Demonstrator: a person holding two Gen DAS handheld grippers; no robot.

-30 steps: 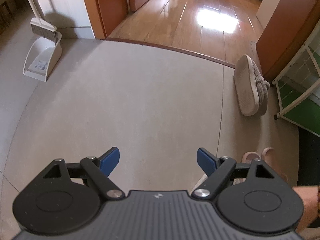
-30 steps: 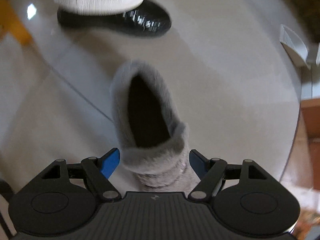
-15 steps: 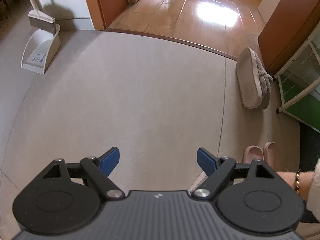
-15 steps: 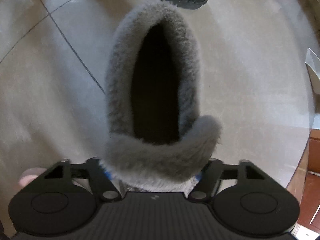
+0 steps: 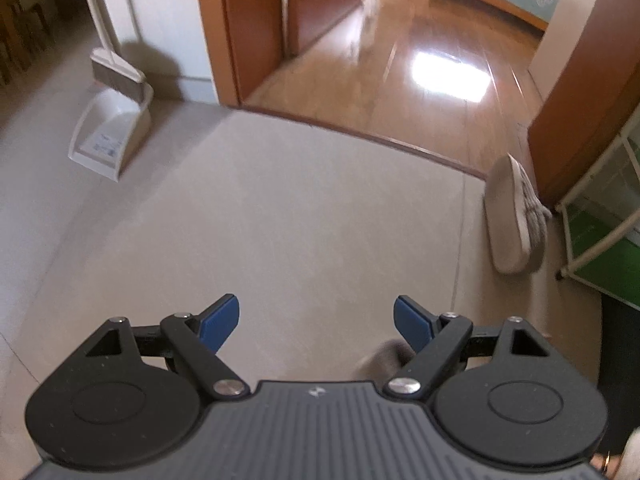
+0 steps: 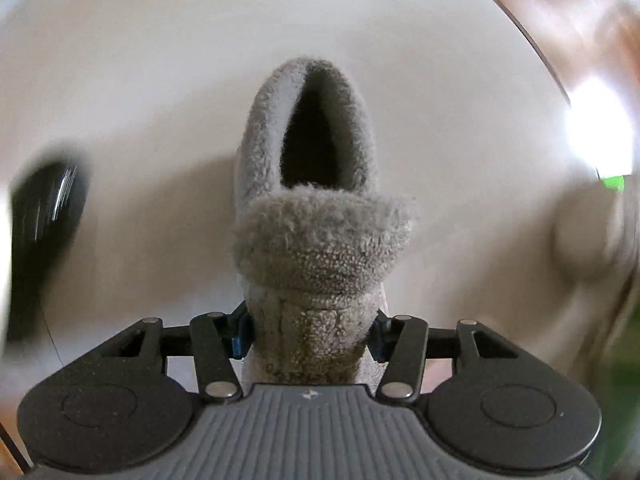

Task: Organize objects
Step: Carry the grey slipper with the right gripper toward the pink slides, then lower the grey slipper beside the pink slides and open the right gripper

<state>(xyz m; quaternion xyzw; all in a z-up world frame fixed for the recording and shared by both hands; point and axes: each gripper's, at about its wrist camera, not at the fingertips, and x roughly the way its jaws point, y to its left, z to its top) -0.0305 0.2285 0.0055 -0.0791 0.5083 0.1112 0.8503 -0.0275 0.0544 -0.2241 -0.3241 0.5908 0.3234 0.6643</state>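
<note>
My right gripper (image 6: 310,338) is shut on the knitted upper of a grey fluffy slipper (image 6: 320,236) and holds it off the floor, its dark opening facing the camera. The blue pads are mostly hidden by the slipper. My left gripper (image 5: 316,322) is open and empty above the grey floor. A matching grey slipper (image 5: 514,216) lies on its side at the right by the white rack, far from the left gripper. A blurred grey bit of the held slipper (image 5: 384,360) shows by the left gripper's right finger.
A white dustpan with a broom (image 5: 110,128) stands at the left by the wall. A doorway with a wooden floor (image 5: 420,92) is ahead. A white rack with a green base (image 5: 600,216) stands at the right. A black shoe (image 6: 44,240) is blurred at the left.
My right gripper has closed on the slipper and lifted it off the floor, swinging away from the black shoe. My left gripper tilted up, showing more of the doorway.
</note>
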